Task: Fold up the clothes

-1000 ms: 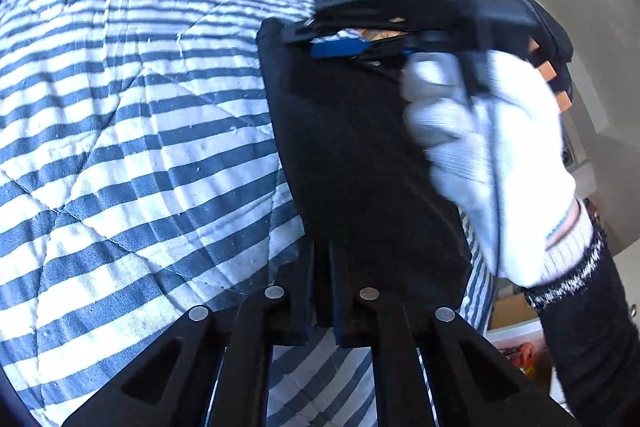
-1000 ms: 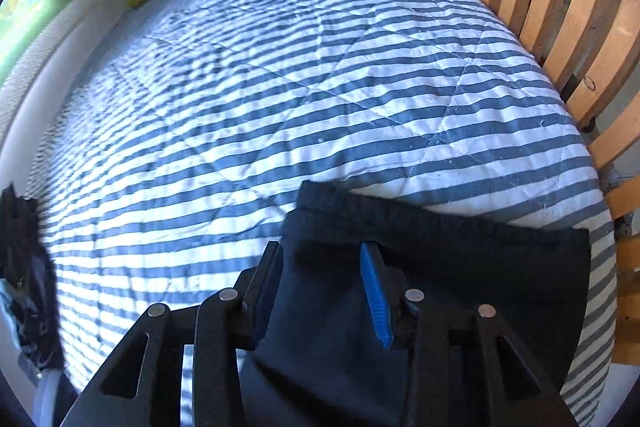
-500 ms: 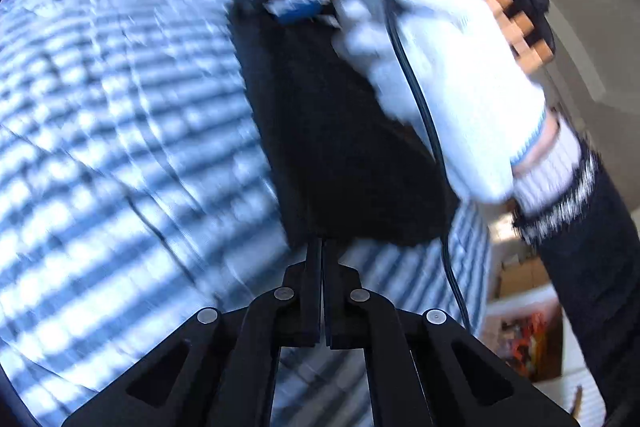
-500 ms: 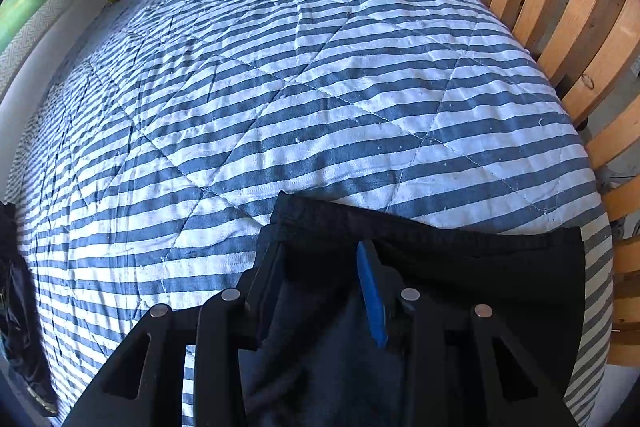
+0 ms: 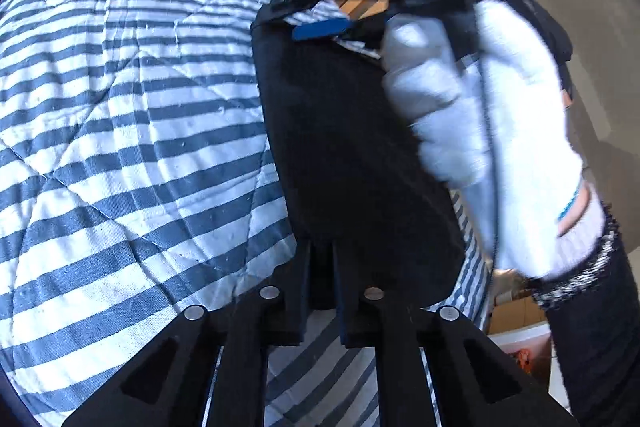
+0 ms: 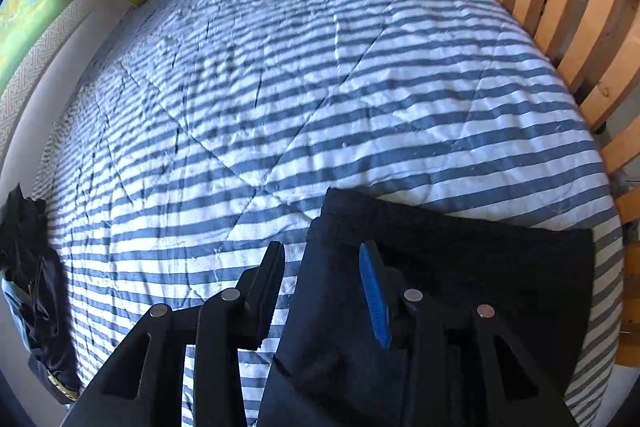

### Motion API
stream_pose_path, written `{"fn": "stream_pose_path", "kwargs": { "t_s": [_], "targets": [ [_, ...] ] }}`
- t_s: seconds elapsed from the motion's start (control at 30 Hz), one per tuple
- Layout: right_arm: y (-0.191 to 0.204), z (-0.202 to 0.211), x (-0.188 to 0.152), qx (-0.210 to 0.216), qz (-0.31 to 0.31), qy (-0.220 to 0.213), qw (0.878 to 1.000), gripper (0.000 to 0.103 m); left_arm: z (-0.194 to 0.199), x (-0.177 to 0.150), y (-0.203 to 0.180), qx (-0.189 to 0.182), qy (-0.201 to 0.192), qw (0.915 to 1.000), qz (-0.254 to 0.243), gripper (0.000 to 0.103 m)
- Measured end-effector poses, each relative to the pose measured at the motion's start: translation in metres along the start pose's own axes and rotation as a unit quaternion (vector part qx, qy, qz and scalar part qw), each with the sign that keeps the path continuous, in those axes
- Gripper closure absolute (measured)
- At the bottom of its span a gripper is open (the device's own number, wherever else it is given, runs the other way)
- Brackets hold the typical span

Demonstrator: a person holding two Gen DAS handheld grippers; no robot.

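Flat black garment (image 5: 352,155) on quilted striped bedspread (image 5: 120,115)

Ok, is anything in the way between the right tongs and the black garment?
Nothing visible. The right tongs are open, with the edge of the black garment between them, lying on the striped quilt.

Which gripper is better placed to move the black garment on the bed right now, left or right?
Left, probably. The left gripper looks shut on the near edge of the black garment, while the right gripper stands open at the other end, gripping nothing.
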State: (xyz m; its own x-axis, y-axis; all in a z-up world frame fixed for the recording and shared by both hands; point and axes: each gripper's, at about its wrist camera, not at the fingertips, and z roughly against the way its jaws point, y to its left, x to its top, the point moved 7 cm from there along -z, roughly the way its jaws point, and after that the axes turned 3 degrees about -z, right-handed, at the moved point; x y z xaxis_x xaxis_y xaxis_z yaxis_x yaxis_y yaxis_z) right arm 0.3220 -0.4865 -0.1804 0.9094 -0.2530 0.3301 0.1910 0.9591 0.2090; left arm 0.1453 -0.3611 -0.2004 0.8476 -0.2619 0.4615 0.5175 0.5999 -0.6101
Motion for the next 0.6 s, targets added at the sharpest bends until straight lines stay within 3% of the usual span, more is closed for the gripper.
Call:
{"fn": "stream_pose_path", "kwargs": {
  "t_s": [0.13,0.33,0.5,0.6],
  "targets": [
    [-0.015,-0.008,0.004,-0.032,-0.018,-0.004,0.999,0.075,0.012,0.0,-0.014,0.011,-0.019,0.9991,-0.036,0.095],
    [-0.016,-0.013,0.003,-0.054,0.001,-0.035,0.998,0.074,0.004,-0.01,-0.009,0.033,-0.01,0.9985,-0.043,0.095],
    [-0.02,0.013,0.0,-0.003,-0.02,-0.025,0.999,0.073,0.012,-0.007,-0.011,0.032,0.031,0.9984,-0.035,0.096],
    [-0.029,0.062,-0.026,0.013,-0.01,-0.071,0.997,0.072,0.037,0.001,-0.011,0.047,0.018,0.9976,-0.048,0.097]
  ]
}}
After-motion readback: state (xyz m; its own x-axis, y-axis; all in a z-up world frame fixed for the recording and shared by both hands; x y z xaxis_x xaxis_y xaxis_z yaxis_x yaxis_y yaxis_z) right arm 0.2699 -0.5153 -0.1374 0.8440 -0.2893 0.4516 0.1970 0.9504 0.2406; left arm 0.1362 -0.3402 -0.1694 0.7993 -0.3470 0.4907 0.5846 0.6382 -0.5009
